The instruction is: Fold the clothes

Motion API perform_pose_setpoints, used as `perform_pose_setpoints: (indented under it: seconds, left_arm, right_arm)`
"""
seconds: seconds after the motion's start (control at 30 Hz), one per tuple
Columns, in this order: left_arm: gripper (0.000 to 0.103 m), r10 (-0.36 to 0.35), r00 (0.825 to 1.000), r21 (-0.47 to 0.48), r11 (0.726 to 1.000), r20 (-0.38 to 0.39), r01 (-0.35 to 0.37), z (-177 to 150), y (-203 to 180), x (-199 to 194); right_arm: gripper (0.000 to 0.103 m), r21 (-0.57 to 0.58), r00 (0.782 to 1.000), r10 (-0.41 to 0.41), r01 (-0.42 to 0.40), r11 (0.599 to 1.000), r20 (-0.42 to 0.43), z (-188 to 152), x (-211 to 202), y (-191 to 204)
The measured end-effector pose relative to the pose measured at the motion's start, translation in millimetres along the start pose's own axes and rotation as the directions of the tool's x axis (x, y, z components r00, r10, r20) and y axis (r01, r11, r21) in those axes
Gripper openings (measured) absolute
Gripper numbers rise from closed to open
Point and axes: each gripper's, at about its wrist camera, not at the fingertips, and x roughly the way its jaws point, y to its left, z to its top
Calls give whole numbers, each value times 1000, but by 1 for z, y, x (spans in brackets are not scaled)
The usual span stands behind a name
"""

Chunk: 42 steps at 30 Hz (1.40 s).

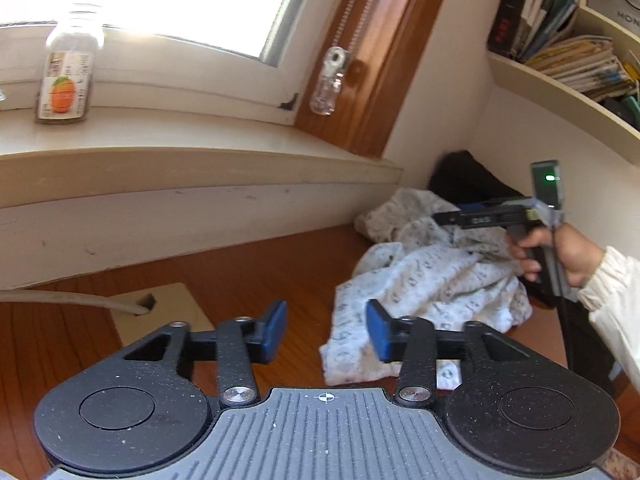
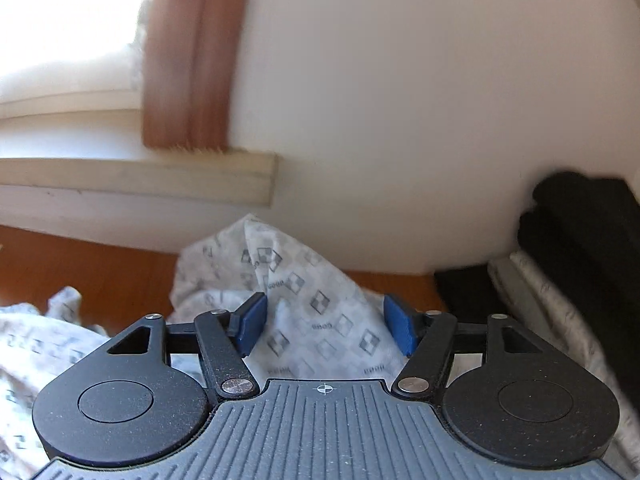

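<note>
A crumpled white garment with a grey square print (image 1: 424,276) lies in a heap on the wooden table (image 1: 248,276), toward the right corner. My left gripper (image 1: 326,332) is open above the table, just left of the heap's near edge, holding nothing. My right gripper (image 2: 324,328) is open too, low over a raised fold of the same garment (image 2: 296,280), with cloth showing between its blue pads but not pinched. In the left wrist view a hand holds the right gripper (image 1: 452,218) above the far side of the heap.
A windowsill (image 1: 160,148) with a juice bottle (image 1: 66,68) runs along the back wall. A dark garment (image 2: 576,232) is piled in the right corner. A shelf of books (image 1: 568,40) hangs at the upper right. A beige pad and cable (image 1: 160,312) lie on the table at left.
</note>
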Motion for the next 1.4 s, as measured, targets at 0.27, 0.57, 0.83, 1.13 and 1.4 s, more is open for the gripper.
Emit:
perform_pose_setpoints:
  seconds: [0.27, 0.57, 0.83, 1.13, 1.4]
  left_arm:
    - [70, 31, 996, 187, 982, -83, -15, 6, -59, 62]
    - [1, 80, 991, 253, 966, -110, -50, 14, -67, 93]
    - [1, 127, 990, 227, 964, 68, -139, 47, -53, 3]
    - [1, 250, 951, 157, 948, 180, -278, 76, -9, -101]
    - [1, 246, 968, 173, 952, 50, -251, 28, -4, -50]
  right_arm:
    - [13, -23, 999, 46, -46, 999, 8, -13, -9, -17]
    - [10, 46, 967, -105, 96, 994, 234, 6, -107, -62]
    - [7, 160, 883, -370, 337, 928, 288, 6, -172, -102]
    - [10, 220, 892, -399, 354, 909, 213, 2, -182, -107]
    - [21, 168, 948, -281, 256, 952, 147, -16, -138, -78]
